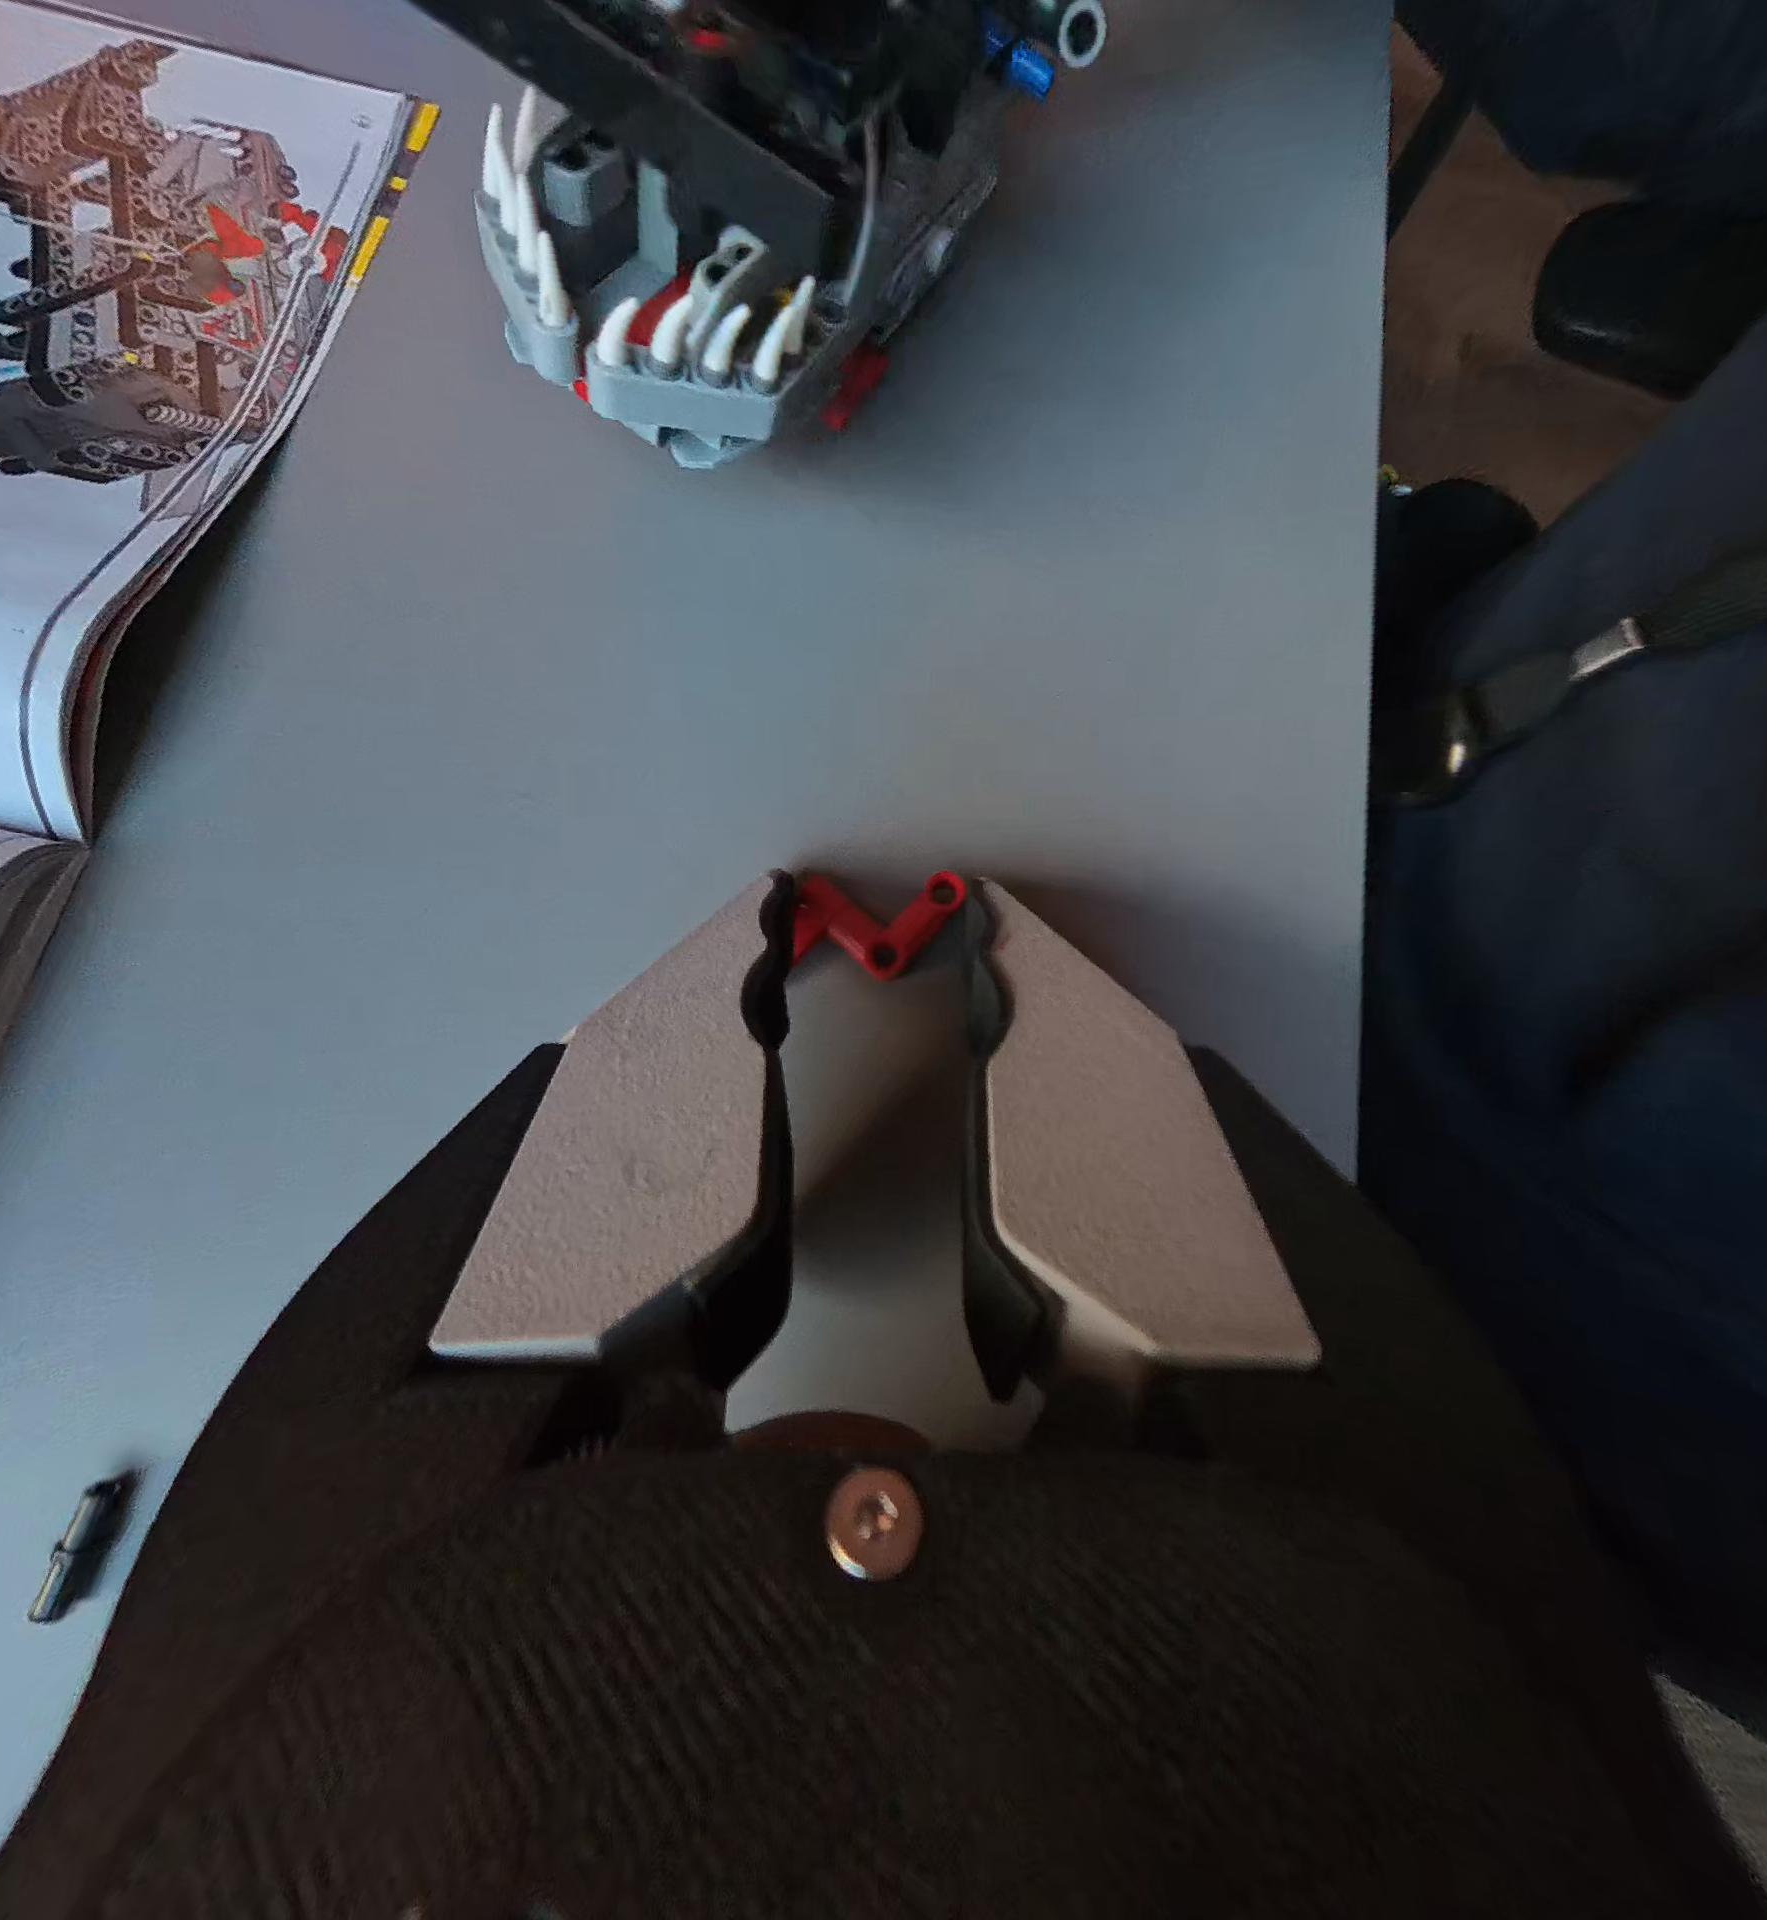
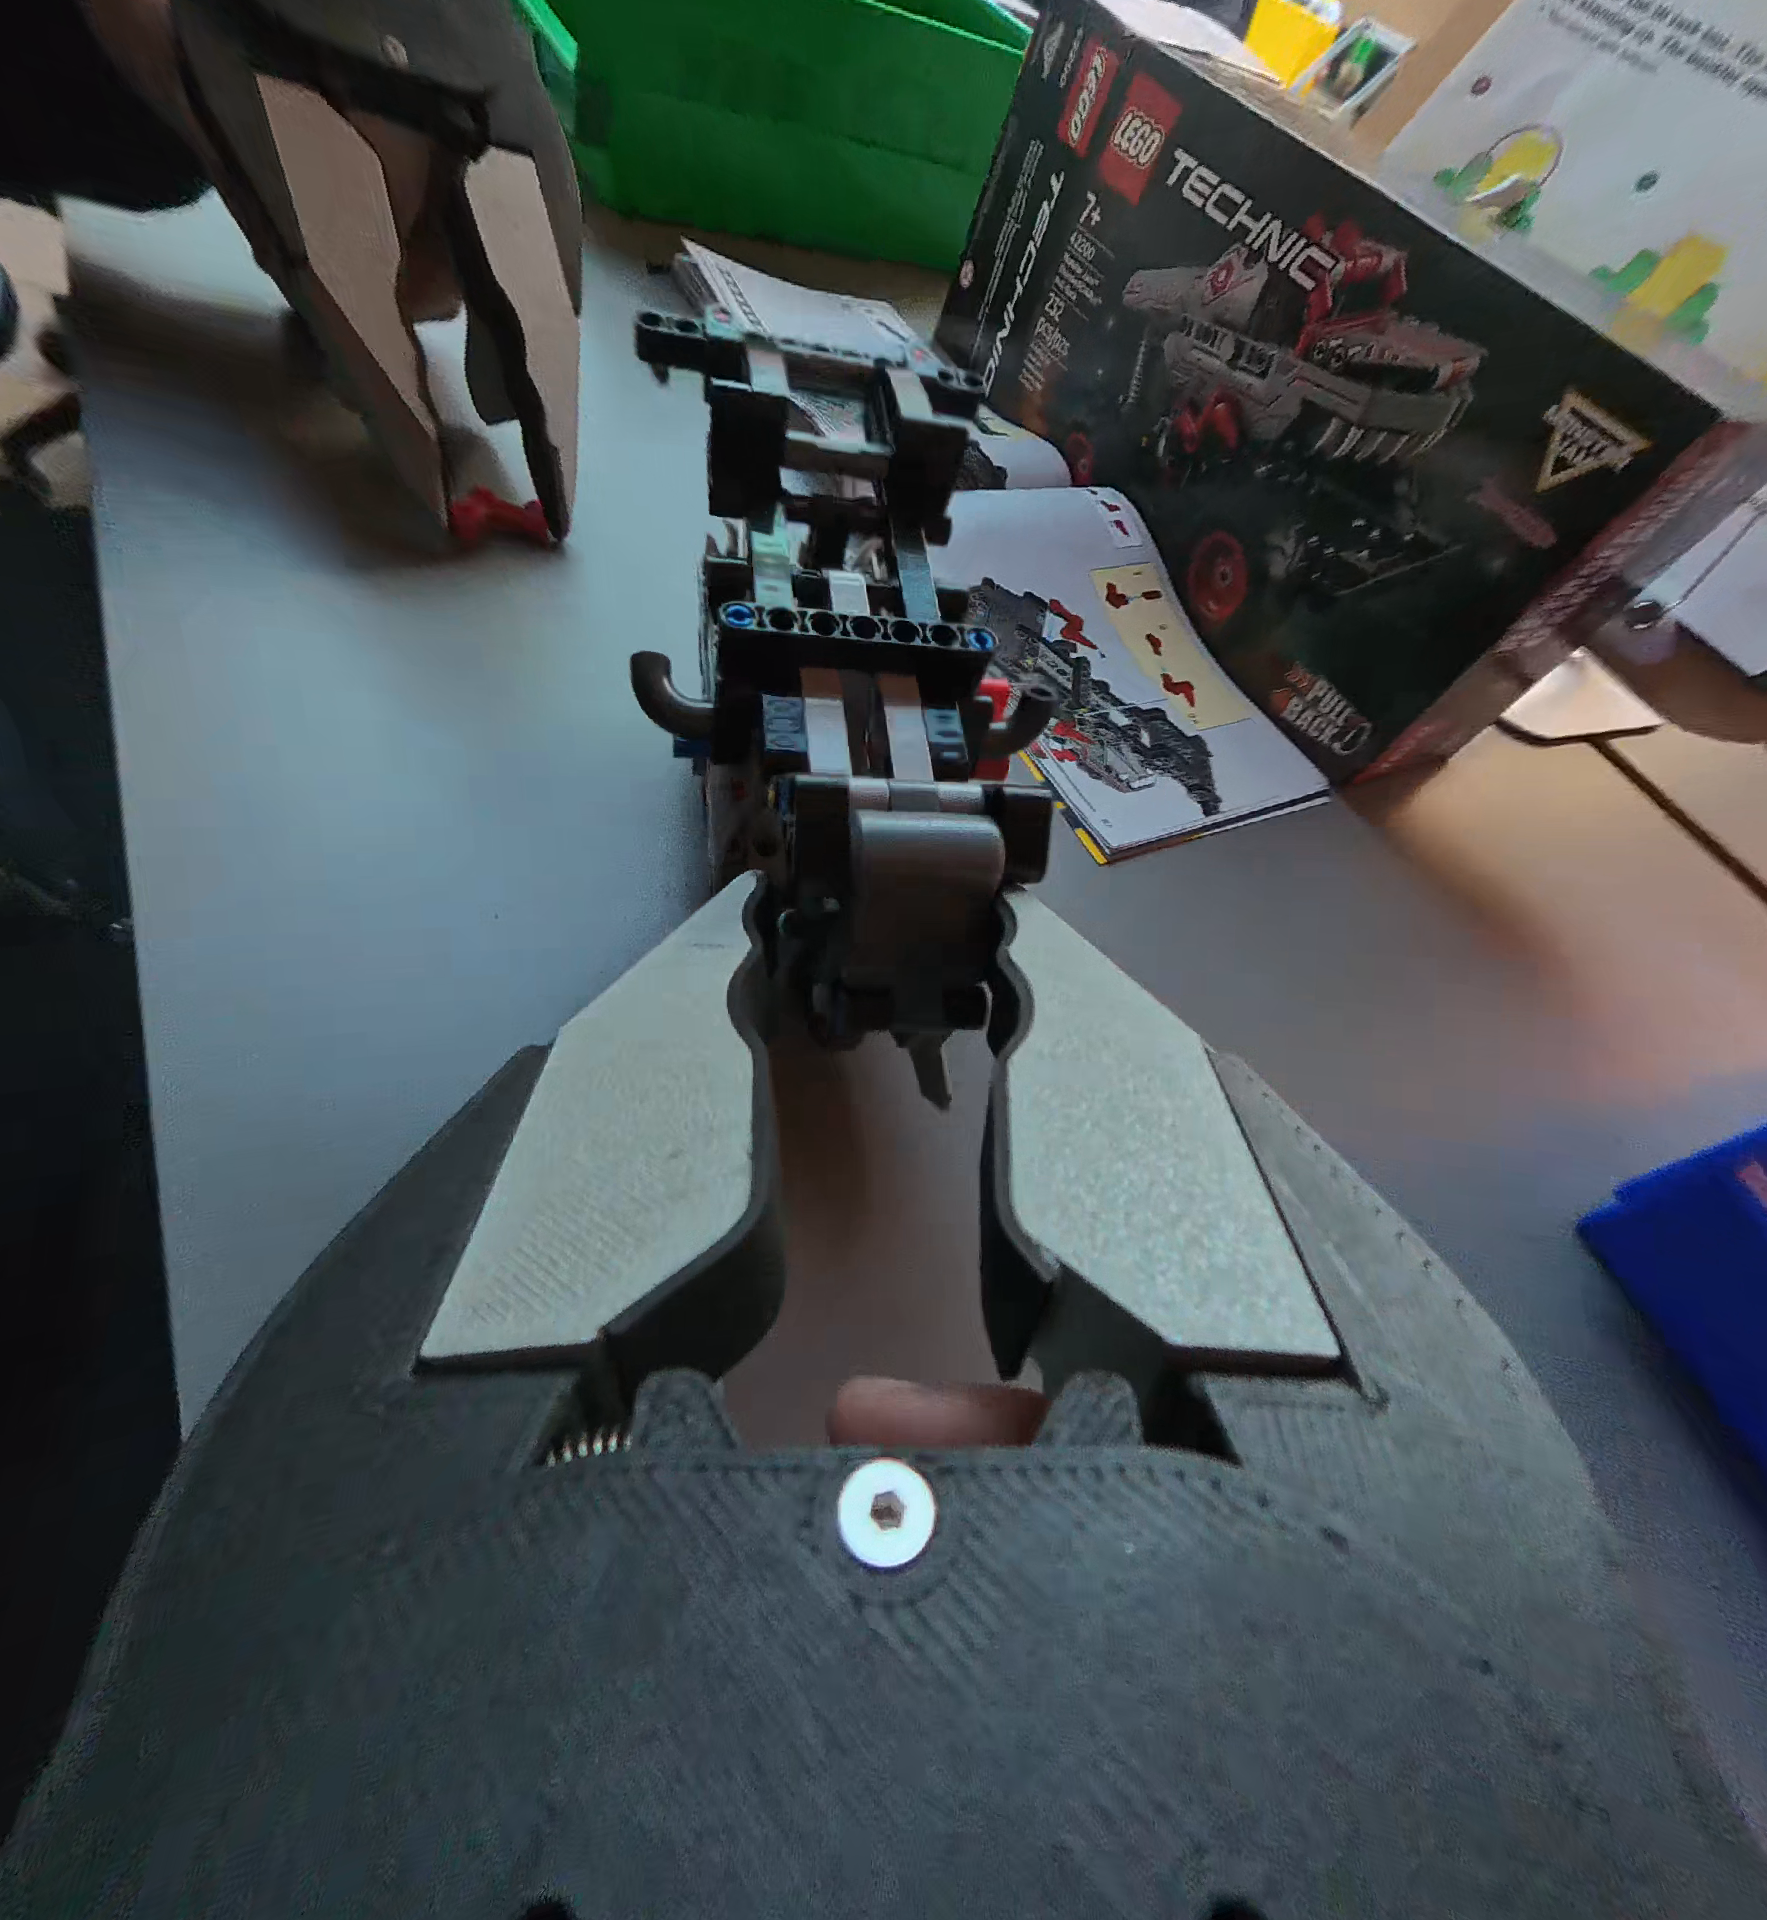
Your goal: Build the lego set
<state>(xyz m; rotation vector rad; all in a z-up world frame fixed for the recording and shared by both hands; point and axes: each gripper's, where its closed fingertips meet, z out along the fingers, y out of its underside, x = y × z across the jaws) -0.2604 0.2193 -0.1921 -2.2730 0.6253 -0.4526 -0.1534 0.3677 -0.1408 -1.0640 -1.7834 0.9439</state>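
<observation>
Nearest in the left wrist view, the left gripper (image 1: 874, 914) pointed down at the grey table (image 1: 546, 727), its fingers pinched onto a small red zigzag piece (image 1: 884, 930) at the tips; one end of the piece was hidden behind the left finger. A small black pin (image 1: 79, 1548) lay loose at 8 o'clock. Farther out, at 12 o'clock, sat the toothed grey front of the lego model (image 1: 692, 312), its top cut off by the frame edge, and at 10 o'clock lay the open instruction booklet (image 1: 131, 364).

The right wrist view showed what the other could not: the right gripper (image 2: 879, 956) was clamped on the near end of the model (image 2: 837, 623), whose black frame ran away toward 12 o'clock. Where exactly the fingers met the bricks was hard to make out in the dark. The left gripper (image 2: 500, 514) stood at 11 o'clock with the red piece (image 2: 489, 511) against the table. Beyond the booklet (image 2: 1118, 644), at 1 o'clock, stood the set's box (image 2: 1274, 364); a green bin (image 2: 785, 114) showed at 12 o'clock, and a blue bin (image 2: 1741, 1299) was cut off at 4 o'clock.
</observation>
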